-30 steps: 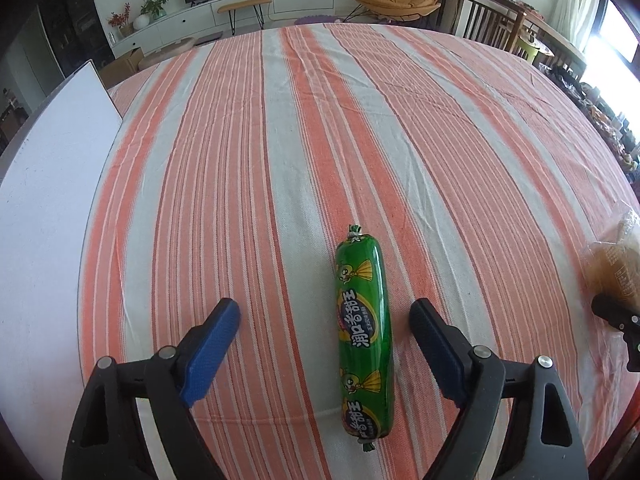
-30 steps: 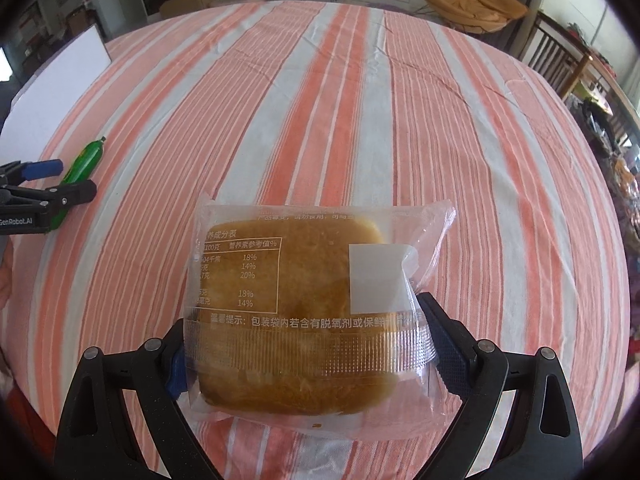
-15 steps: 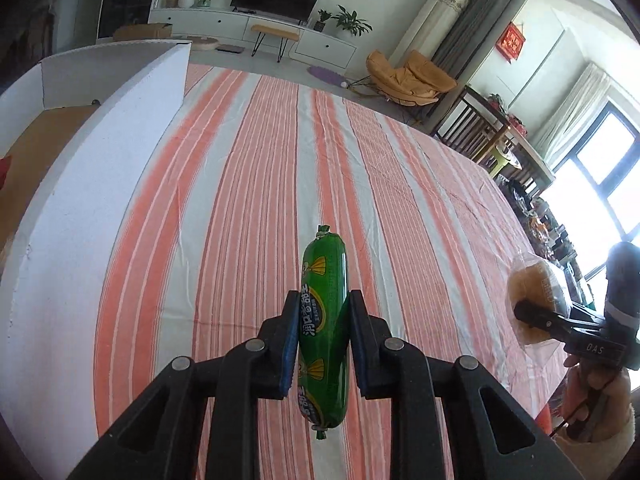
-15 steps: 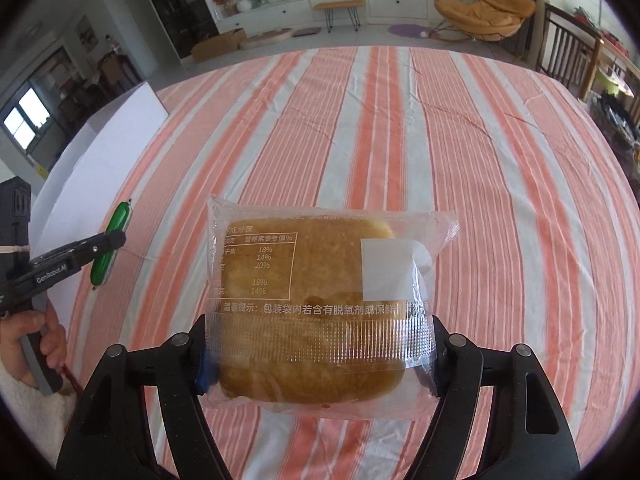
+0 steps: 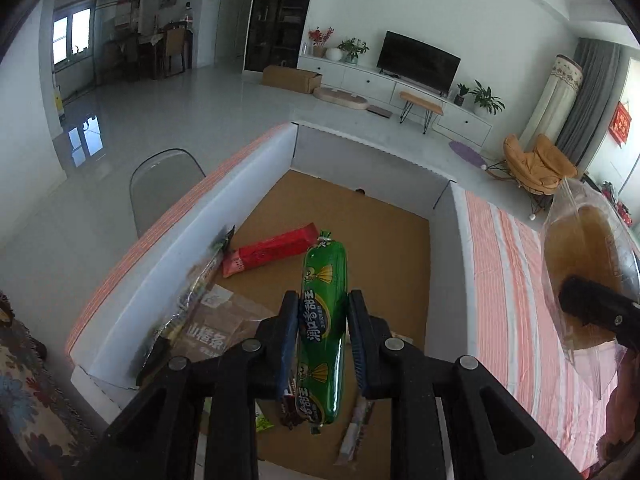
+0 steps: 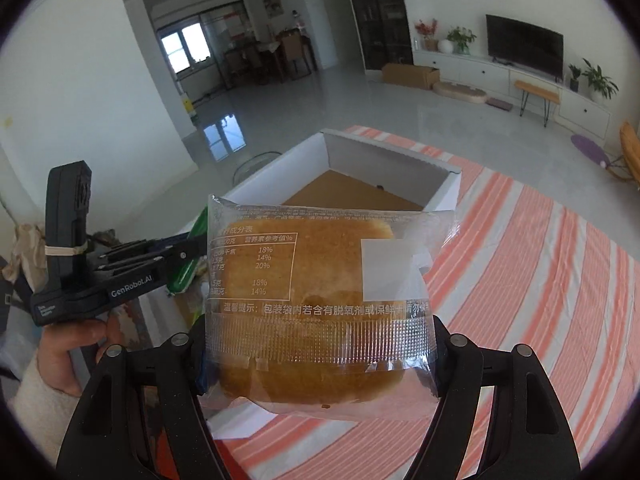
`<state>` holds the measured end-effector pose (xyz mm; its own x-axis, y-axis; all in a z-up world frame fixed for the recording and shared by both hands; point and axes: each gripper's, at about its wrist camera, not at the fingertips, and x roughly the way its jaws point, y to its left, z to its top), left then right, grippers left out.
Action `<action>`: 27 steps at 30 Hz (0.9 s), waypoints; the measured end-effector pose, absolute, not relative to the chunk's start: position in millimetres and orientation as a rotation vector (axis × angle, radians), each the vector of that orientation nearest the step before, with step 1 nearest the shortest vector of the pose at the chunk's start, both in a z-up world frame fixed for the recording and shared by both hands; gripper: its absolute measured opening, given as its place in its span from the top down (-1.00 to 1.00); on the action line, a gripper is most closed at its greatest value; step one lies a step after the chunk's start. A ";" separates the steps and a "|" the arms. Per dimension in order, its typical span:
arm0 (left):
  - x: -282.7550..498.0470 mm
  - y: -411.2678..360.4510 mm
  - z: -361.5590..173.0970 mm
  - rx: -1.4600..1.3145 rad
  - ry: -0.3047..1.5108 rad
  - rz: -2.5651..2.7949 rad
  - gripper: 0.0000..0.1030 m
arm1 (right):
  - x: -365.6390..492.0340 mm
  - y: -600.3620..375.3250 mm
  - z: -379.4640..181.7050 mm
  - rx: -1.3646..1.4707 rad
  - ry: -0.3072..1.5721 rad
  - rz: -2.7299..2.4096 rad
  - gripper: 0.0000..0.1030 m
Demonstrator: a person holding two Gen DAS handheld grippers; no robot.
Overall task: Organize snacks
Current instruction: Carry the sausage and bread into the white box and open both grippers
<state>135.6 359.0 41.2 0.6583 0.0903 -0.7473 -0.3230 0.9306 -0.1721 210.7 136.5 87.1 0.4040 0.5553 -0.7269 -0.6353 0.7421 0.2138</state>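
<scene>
My left gripper (image 5: 322, 304) grips a green sausage (image 5: 325, 264) and holds it in the air over the white box (image 5: 256, 184); its jaws are opening slightly while the pads still touch the sausage. My right gripper (image 6: 318, 344) holds a clear-wrapped bread pack (image 6: 316, 280) off the table, just right of the box (image 6: 384, 164); its jaws are also easing open with the pack pinched between them. From the right wrist, the left gripper (image 6: 188, 252) and sausage (image 6: 198, 228) appear at the left. The left wrist view shows the bread pack (image 5: 580, 248) at the right edge.
Inside the box lie a red snack packet (image 5: 272, 250), a brown packet (image 5: 224, 320) and several other wrappers along its left wall (image 5: 200, 280). The orange-striped tablecloth (image 6: 540, 280) stretches right of the box. A grey chair (image 5: 164, 184) stands beyond it. A hand (image 6: 68, 344) grips the left tool.
The left gripper shut on the sausage, lifted it off the table and carried it left over the box. The right gripper closed on the bread pack and raised it toward the box.
</scene>
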 end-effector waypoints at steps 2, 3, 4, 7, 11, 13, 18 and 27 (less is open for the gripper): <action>125.0 373.6 23.5 -0.293 0.848 0.296 -0.11 | 224.0 169.4 70.6 -0.095 0.947 0.771 -0.63; 119.7 376.6 17.6 -0.291 0.845 0.316 -0.27 | 229.8 180.9 61.6 -0.098 0.994 0.770 -0.65; 113.0 379.6 14.0 -0.288 0.832 0.329 -0.50 | 232.9 187.9 54.4 -0.097 1.025 0.768 -0.65; 101.1 380.5 10.1 -0.260 0.806 0.355 -0.62 | 230.6 192.2 45.3 -0.092 1.024 0.752 -0.65; 98.5 378.9 14.3 -0.258 0.779 0.373 -0.73 | 230.7 207.4 35.2 -0.147 1.040 0.765 -0.68; 95.4 376.1 19.4 -0.267 0.760 0.373 -0.74 | 233.0 216.5 29.8 -0.173 1.041 0.789 -0.70; 81.1 374.4 26.6 -0.254 0.730 0.399 -0.83 | 240.3 222.0 19.4 -0.208 1.006 0.735 -0.77; 71.0 358.4 43.7 -0.155 0.715 0.489 -0.91 | 243.2 217.4 29.0 -0.258 0.950 0.654 -0.74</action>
